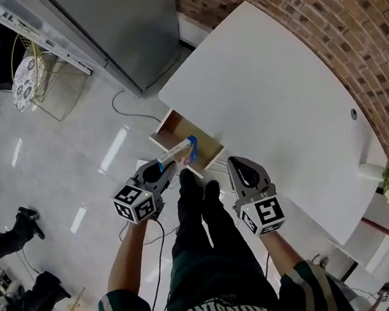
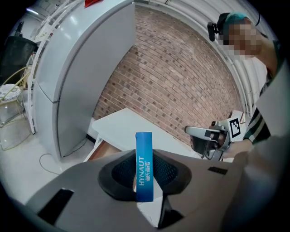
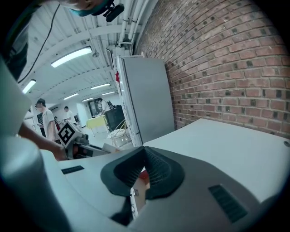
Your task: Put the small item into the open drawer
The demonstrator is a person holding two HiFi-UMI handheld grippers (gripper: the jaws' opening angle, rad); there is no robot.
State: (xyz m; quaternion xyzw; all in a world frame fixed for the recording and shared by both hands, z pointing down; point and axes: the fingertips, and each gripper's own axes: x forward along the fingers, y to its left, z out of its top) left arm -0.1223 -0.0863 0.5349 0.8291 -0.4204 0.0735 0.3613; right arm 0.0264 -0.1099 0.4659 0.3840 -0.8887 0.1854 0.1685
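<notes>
Your left gripper clamps blue HYNAUT box: jaws part-closed, box upright between pads, end poking past tips. In head view, box sits at frame centre, overlapping open drawer at edge of white table. Your right gripper: jaws together, nothing held, right of drawer.

2 grippers: left gripper, right gripper; 1 blue box; 1 open drawer; 1 white table.

The box is blue with white lettering. The table is white, the brick wall at one o'clock red-brown, the drawer interior tan.
</notes>
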